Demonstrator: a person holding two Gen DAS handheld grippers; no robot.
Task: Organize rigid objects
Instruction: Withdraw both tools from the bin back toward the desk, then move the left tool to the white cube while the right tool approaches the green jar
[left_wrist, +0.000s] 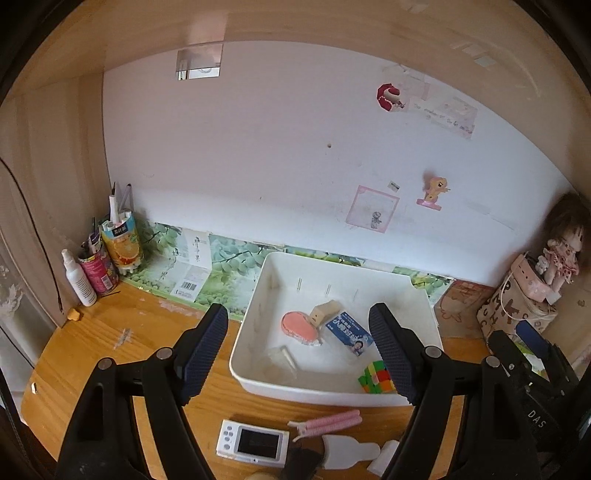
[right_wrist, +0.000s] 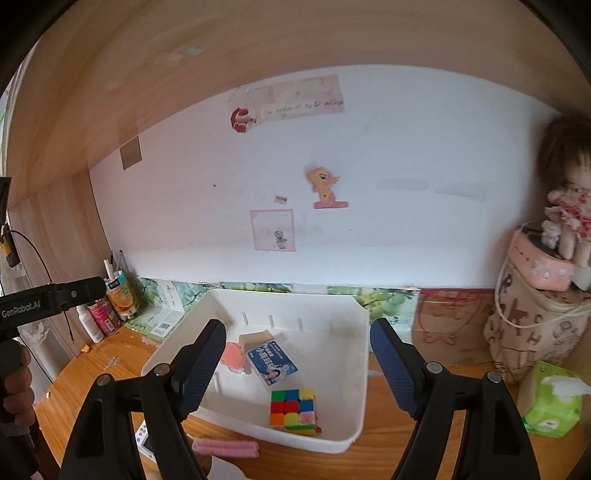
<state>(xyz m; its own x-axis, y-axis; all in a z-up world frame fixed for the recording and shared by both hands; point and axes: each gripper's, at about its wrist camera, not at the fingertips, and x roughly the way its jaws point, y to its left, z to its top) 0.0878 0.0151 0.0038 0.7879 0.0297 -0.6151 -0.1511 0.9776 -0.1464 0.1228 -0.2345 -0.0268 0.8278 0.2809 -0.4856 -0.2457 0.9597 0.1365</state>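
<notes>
Nearest, at the table's front edge, the timer (left_wrist: 253, 445) and pink hair clip (left_wrist: 327, 424) wait; left gripper (left_wrist: 299, 350) and right gripper (right_wrist: 297, 373) hang empty, jaws apart; beyond, the puzzle cube (right_wrist: 293, 410) lies in the white tray (right_wrist: 360, 406)'s near corner; next, likely reaching down for the clip.

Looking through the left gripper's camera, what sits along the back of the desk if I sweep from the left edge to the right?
White spray bottle → pink printed can → orange juice carton full of pens → white plastic bin → patterned fabric pouch → brown-haired doll in a pink dress.
</notes>
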